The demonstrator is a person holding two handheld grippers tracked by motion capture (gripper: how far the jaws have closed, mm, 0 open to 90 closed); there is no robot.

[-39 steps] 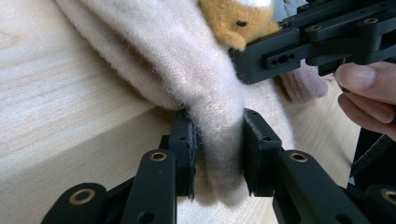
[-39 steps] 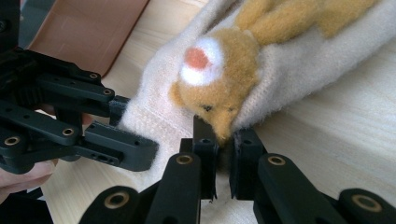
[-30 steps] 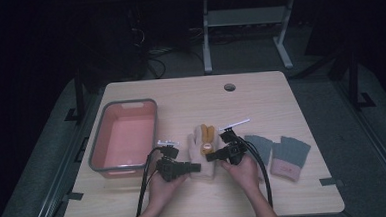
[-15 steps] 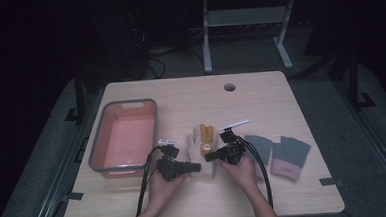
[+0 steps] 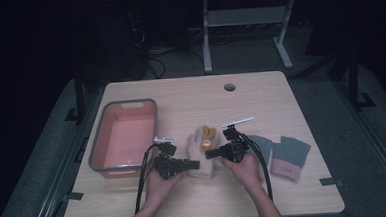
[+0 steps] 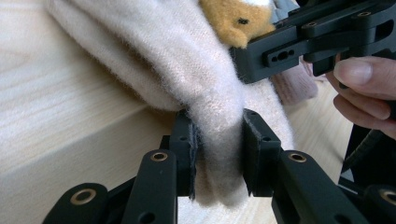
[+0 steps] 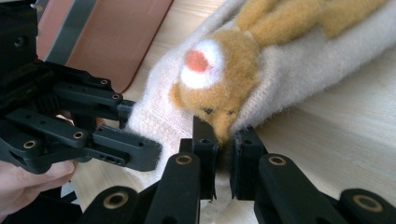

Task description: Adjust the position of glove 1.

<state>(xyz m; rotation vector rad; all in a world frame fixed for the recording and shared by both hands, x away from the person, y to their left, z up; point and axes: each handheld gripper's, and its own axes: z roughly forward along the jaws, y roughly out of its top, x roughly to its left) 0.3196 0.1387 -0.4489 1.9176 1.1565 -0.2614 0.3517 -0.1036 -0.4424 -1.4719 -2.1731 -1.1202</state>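
A cream knitted mitten (image 5: pixel 199 144) with an orange-brown animal face sewn on it lies at the middle of the wooden table (image 5: pixel 190 96). My left gripper (image 5: pixel 196 164) comes in from the left, and its jaws are shut on the mitten's cuff (image 6: pixel 218 154). The fabric bunches between the pads. My right gripper (image 5: pixel 209 154) comes in from the right. Its jaws have just been closing and now pinch the mitten's edge (image 7: pixel 223 144) just below the animal face (image 7: pixel 219 79). The left gripper (image 7: pixel 140 142) shows close by in the right gripper view.
A pink basin with a grey rim (image 5: pixel 97 146) stands left of the mitten. A pair of grey gloves with pink cuffs (image 5: pixel 288 156) lies to the right of my right hand. There is a round cable hole (image 5: pixel 229 87) at the table's far side.
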